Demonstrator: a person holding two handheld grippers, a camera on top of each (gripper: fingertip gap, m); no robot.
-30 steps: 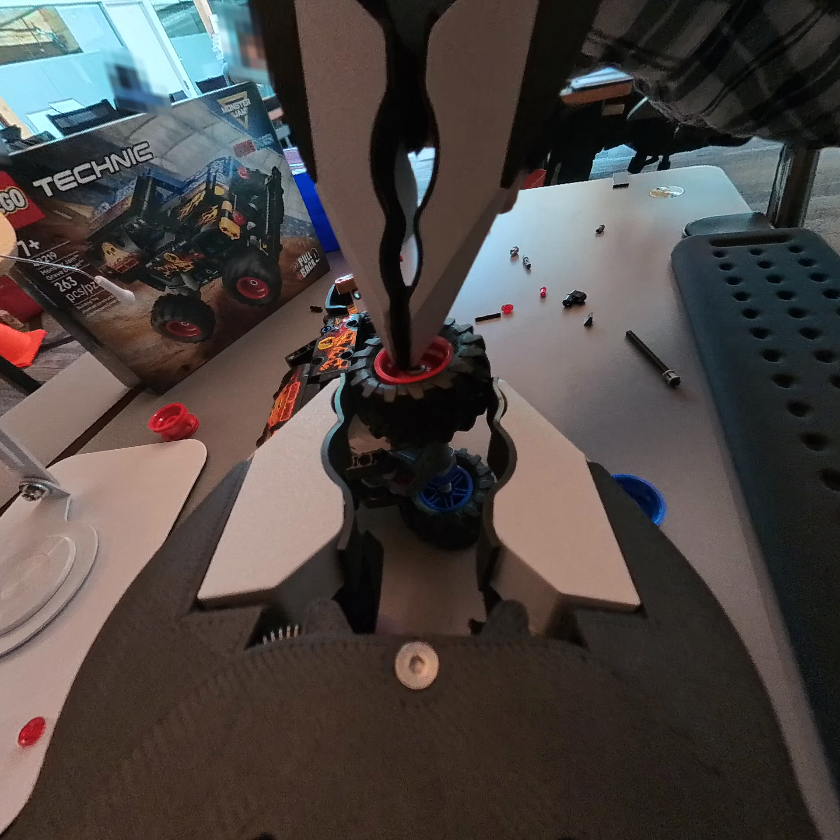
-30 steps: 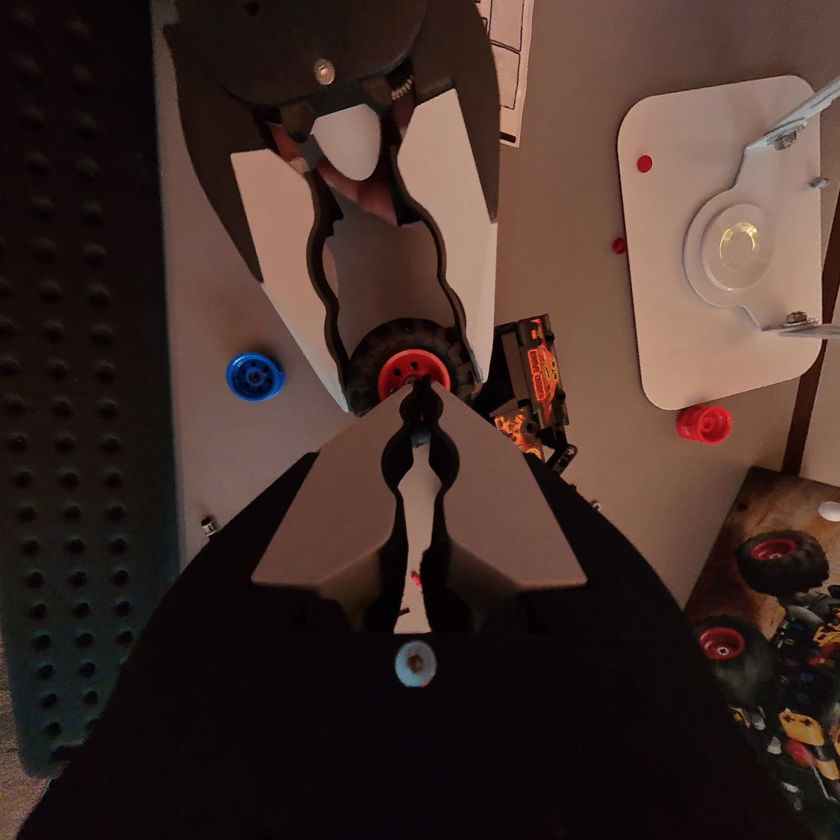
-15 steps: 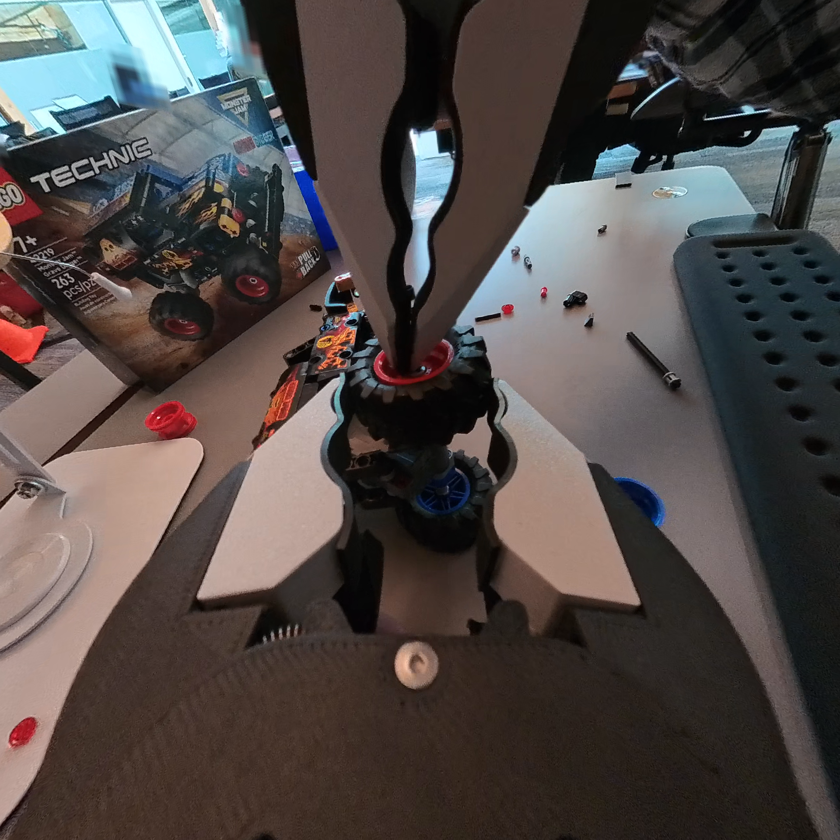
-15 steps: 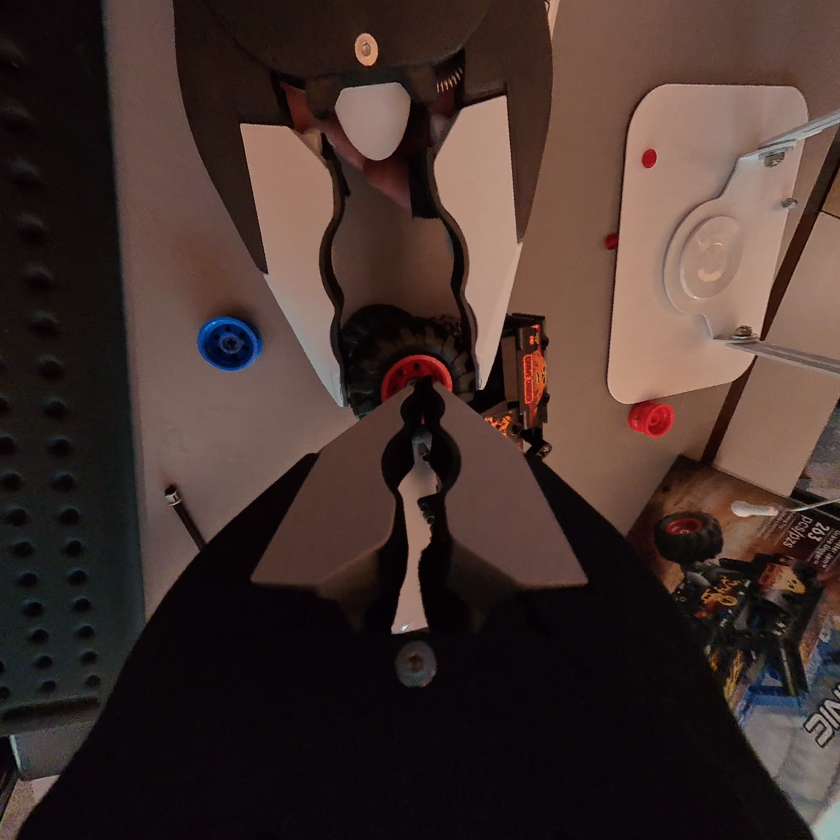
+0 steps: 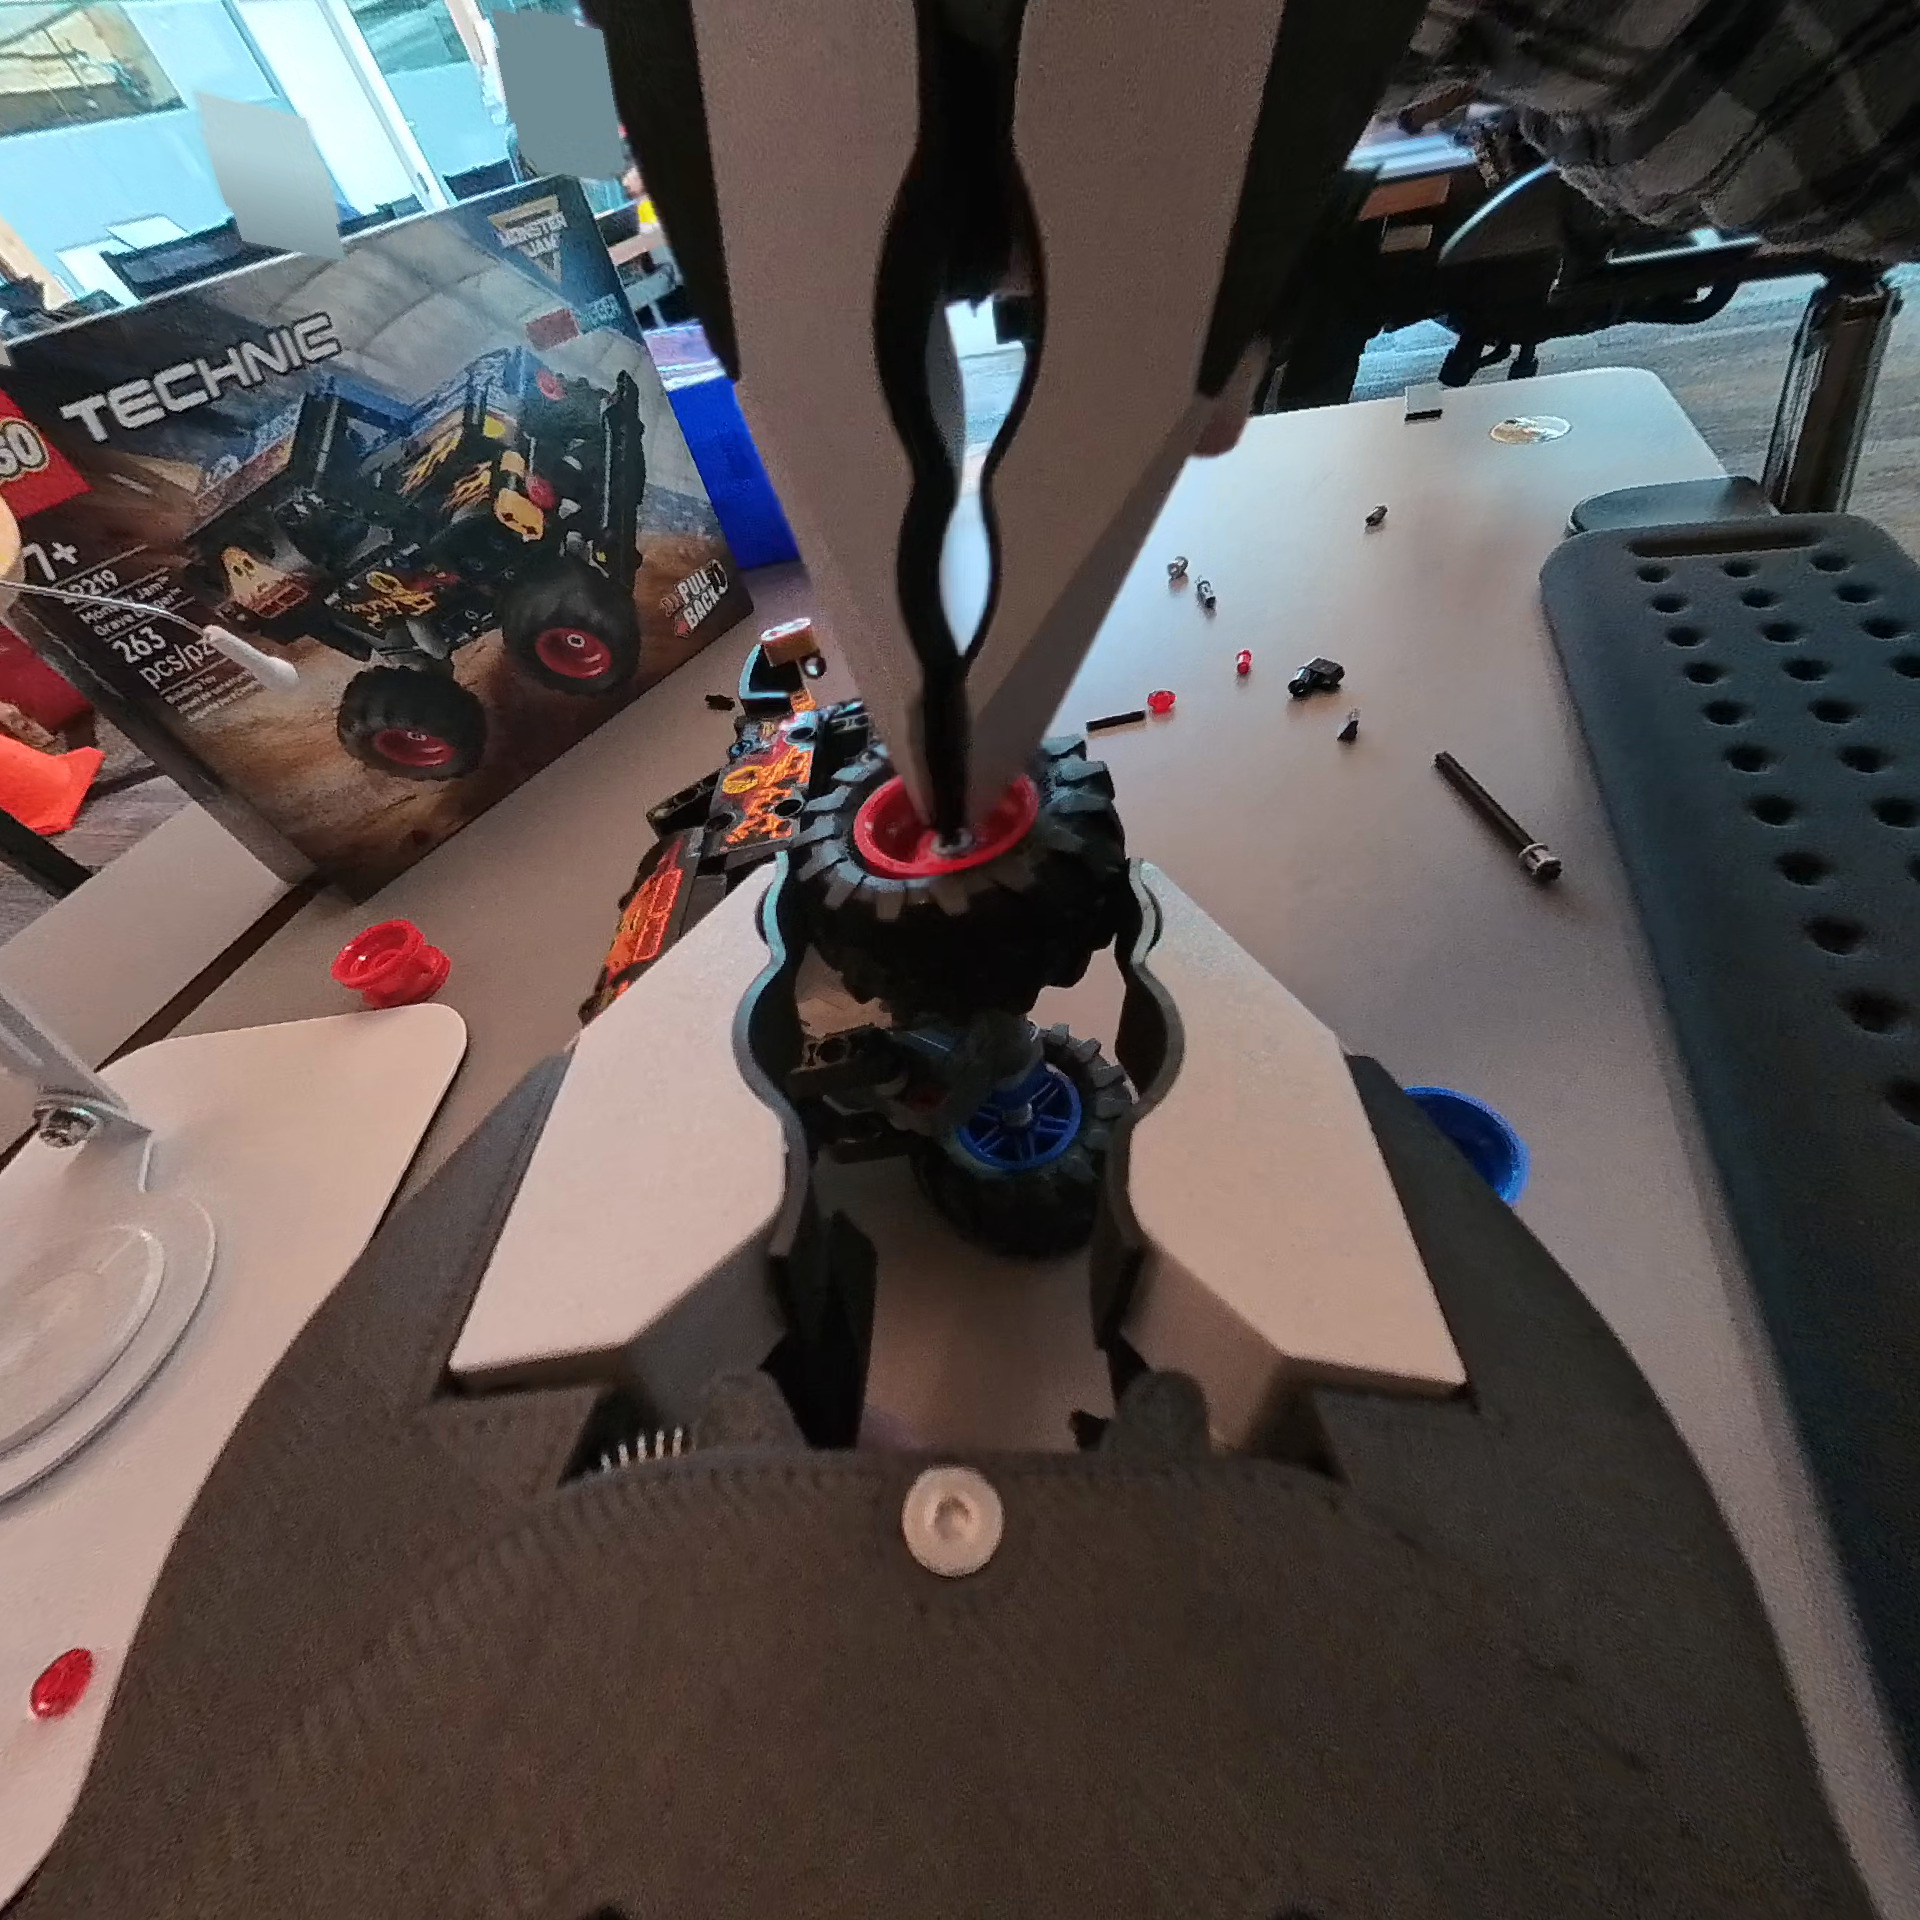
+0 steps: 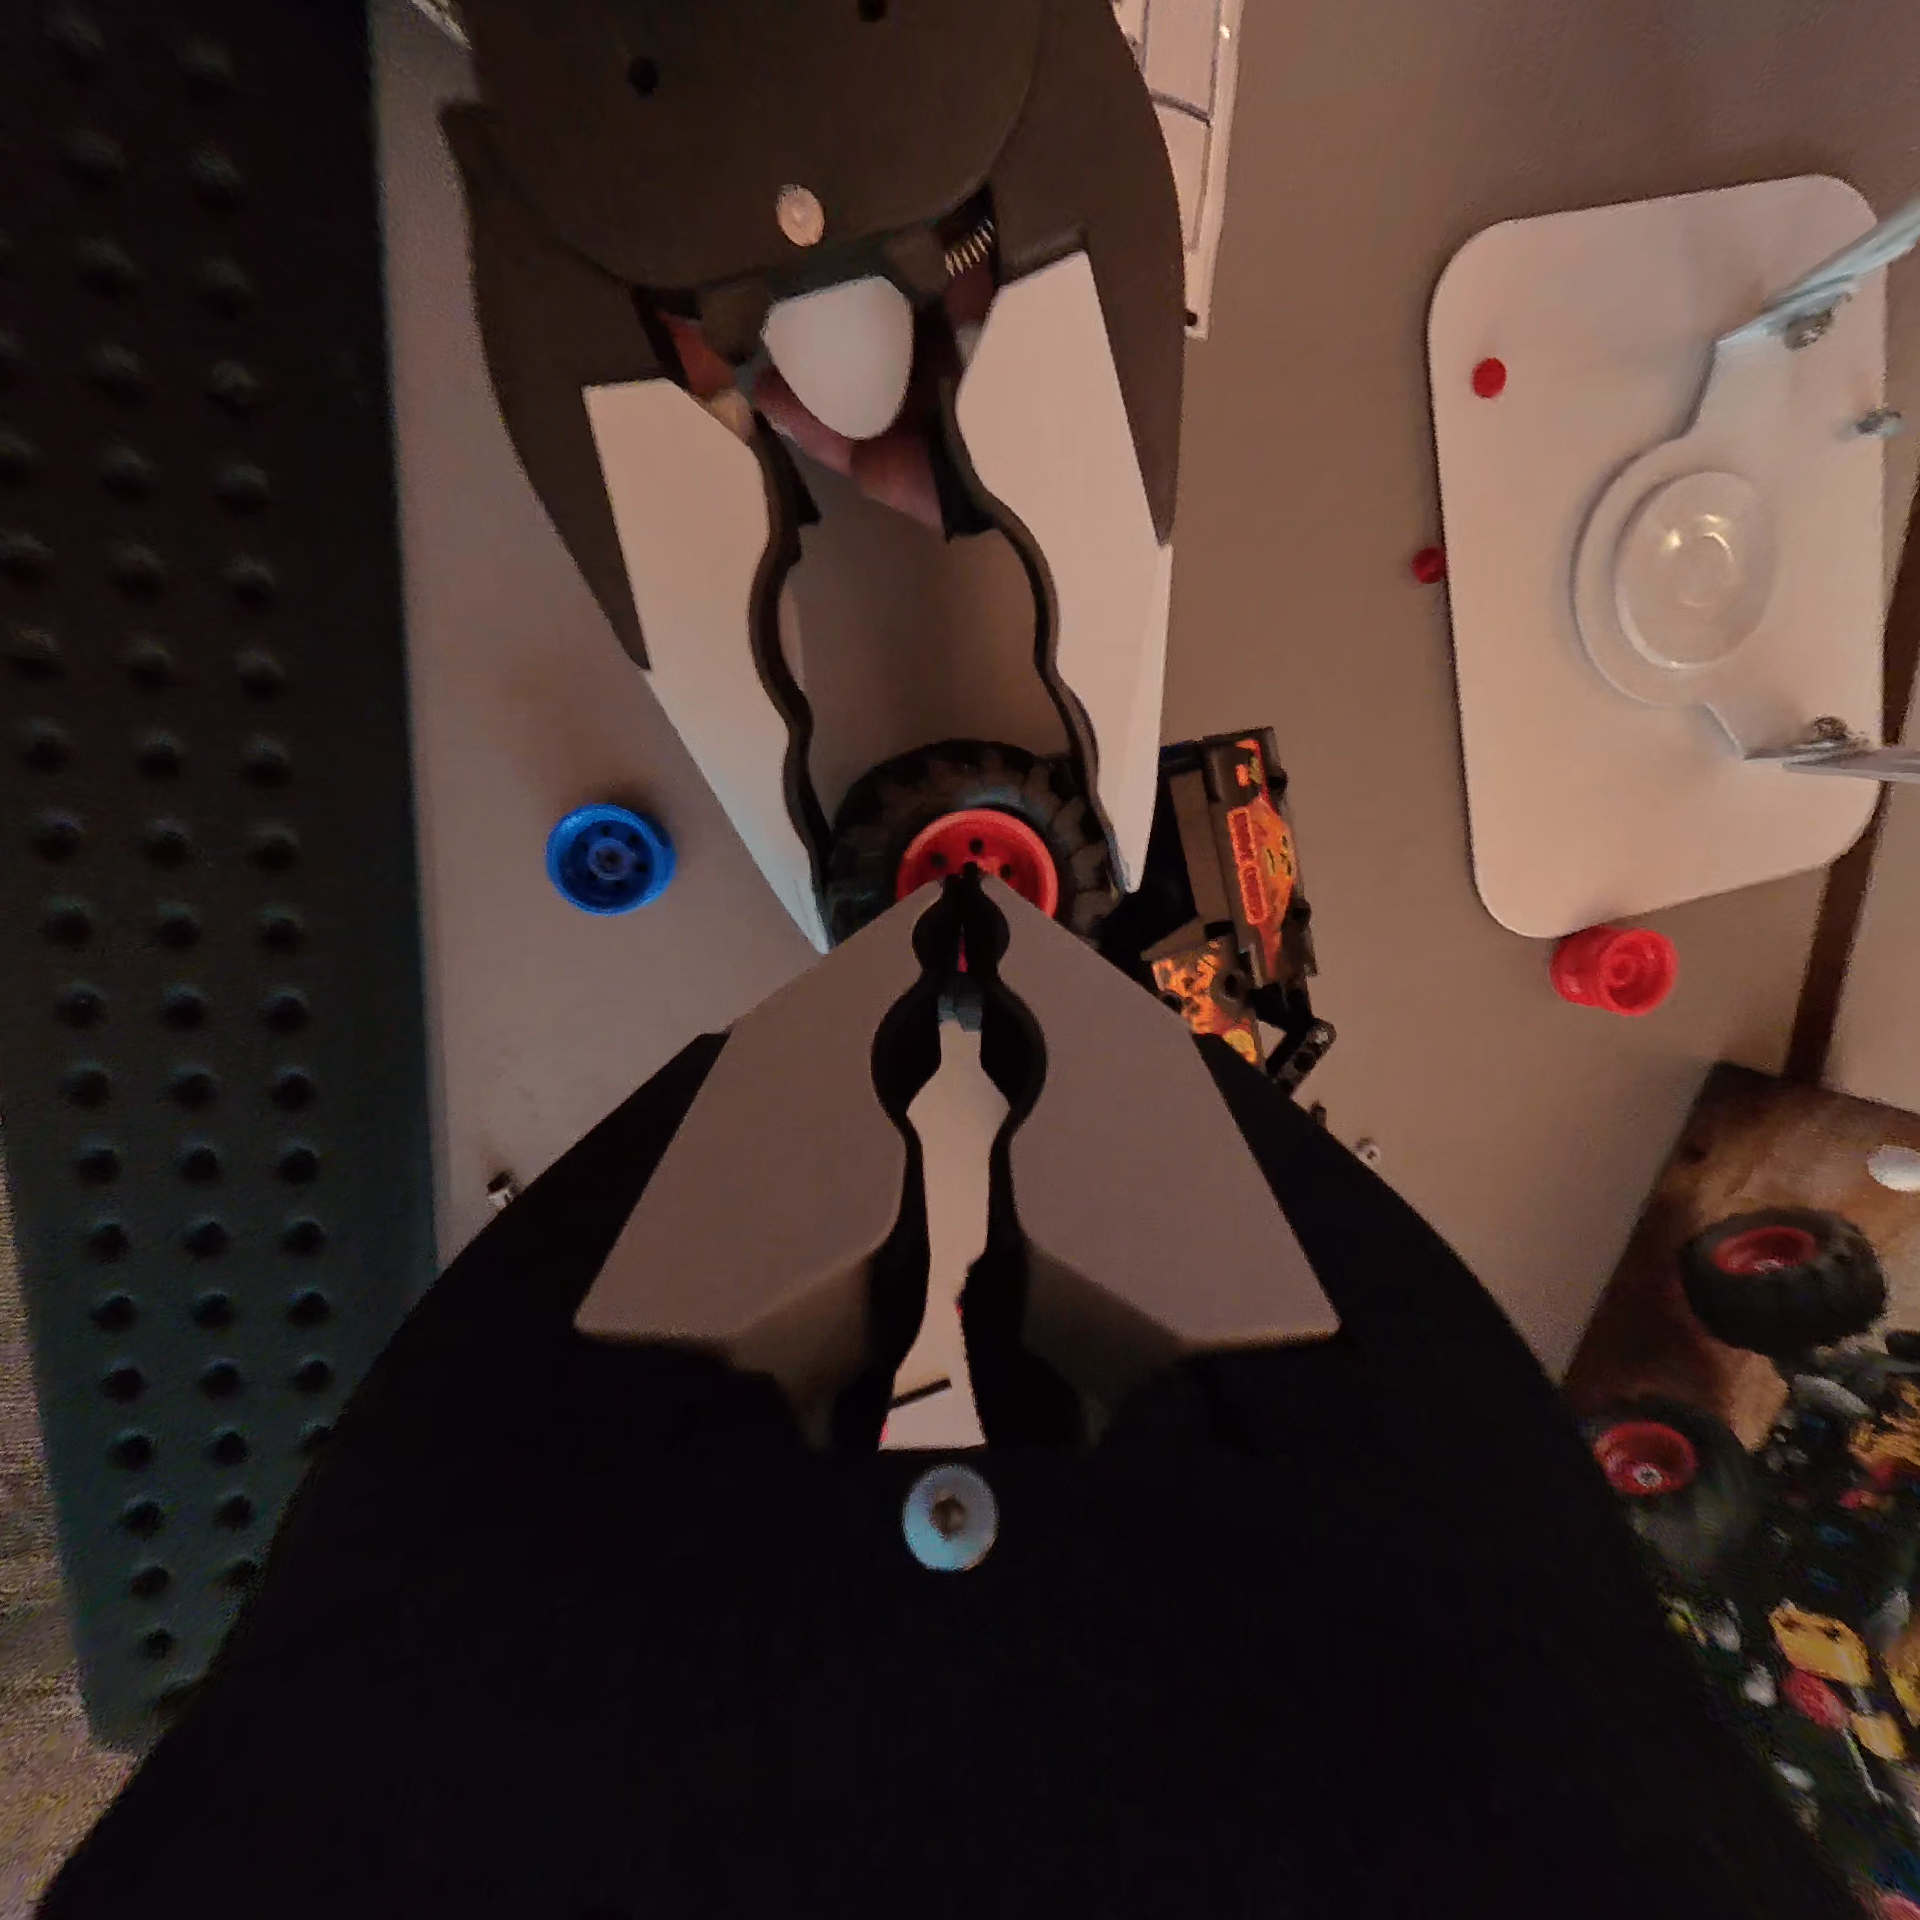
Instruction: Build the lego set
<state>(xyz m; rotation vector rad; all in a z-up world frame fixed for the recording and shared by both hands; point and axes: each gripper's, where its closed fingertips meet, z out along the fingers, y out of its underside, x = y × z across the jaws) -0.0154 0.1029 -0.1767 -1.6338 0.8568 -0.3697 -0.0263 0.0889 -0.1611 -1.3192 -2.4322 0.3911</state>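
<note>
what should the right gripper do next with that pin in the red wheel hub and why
Probably press straight down a little further. The right gripper is shut on a small pin at the centre of the red hub, while the left gripper clamps the black tire steady on the truck chassis. How deep the pin sits is hidden.

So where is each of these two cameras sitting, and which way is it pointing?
Left wrist view: sits on the left gripper, low, looking along the table; its own fingers clamp the red wheel, and the right gripper comes down from above; a plaid sleeve shows top right.
Right wrist view: sits on the right gripper, looking straight down; its shut tips meet the wheel's hub, with the left gripper opposite.
Shared: the red wheel, truck, both grippers, loose blue hub, loose red hub, box.
</note>
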